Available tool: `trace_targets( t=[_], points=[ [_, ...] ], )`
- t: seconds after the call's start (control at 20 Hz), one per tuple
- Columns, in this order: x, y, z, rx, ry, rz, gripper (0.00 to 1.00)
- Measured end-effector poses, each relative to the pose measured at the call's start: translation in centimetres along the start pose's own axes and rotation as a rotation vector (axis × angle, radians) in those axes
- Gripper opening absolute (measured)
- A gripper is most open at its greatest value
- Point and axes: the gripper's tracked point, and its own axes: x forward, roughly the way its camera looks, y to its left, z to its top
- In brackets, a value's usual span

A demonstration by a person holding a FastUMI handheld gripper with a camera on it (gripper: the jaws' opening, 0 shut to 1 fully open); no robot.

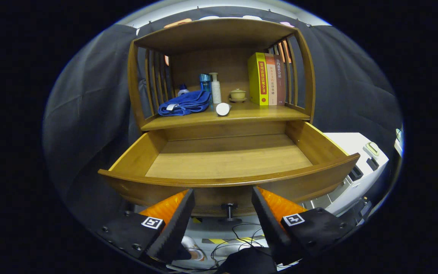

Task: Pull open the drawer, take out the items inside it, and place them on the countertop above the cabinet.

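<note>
The brown wooden cabinet (219, 76) stands straight ahead, with its wide wooden drawer (226, 160) pulled far out toward the gripper. The drawer floor that shows is bare; the strip just behind the front panel is hidden, so I cannot tell whether something small lies there. On the countertop above the drawer (272, 113), a crumpled blue cloth (184, 103) lies at about ten o'clock from the drawer's centre. A trio of upright books, yellow, orange and brown (266, 79), stands at one o'clock. A white pump bottle (215, 89) and a blue bottle (205, 83) stand at twelve. In front of the pump bottle a white cylinder lies on its side (222, 109), close to the countertop's front edge. A small tan lidded cup on a saucer (238, 95) sits between the bottles and the books.

The main risk, judging from this, is the cylinder: a jolt to the cabinet could set it rolling off the edge into the drawer. A drawer this far out might also sag or slip free if pressed from above.

The gripper (222, 207) is level, aimed at the drawer front. Its fingers are released and spread wide, grasping nothing. The small dark round drawer knob (229, 210) sits between them at six o'clock, touching neither.
</note>
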Motion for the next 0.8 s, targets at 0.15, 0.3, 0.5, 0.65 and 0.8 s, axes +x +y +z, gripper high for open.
trace_targets(
  t=[0.15,0.3,0.5,0.65,0.8],
  points=[
    [0.2,0.1,0.1,-0.001,-0.032,-0.022,0.98],
    [0.5,0.3,0.2,-0.007,-0.027,-0.029,0.99],
    [1.3,0.3,0.7,-0.002,-0.030,-0.032,0.99],
    [2.2,0.3,1.3,0.001,-0.035,-0.035,0.99],
    [3.3,0.3,2.0,-0.002,-0.034,-0.042,0.99]
  ],
)
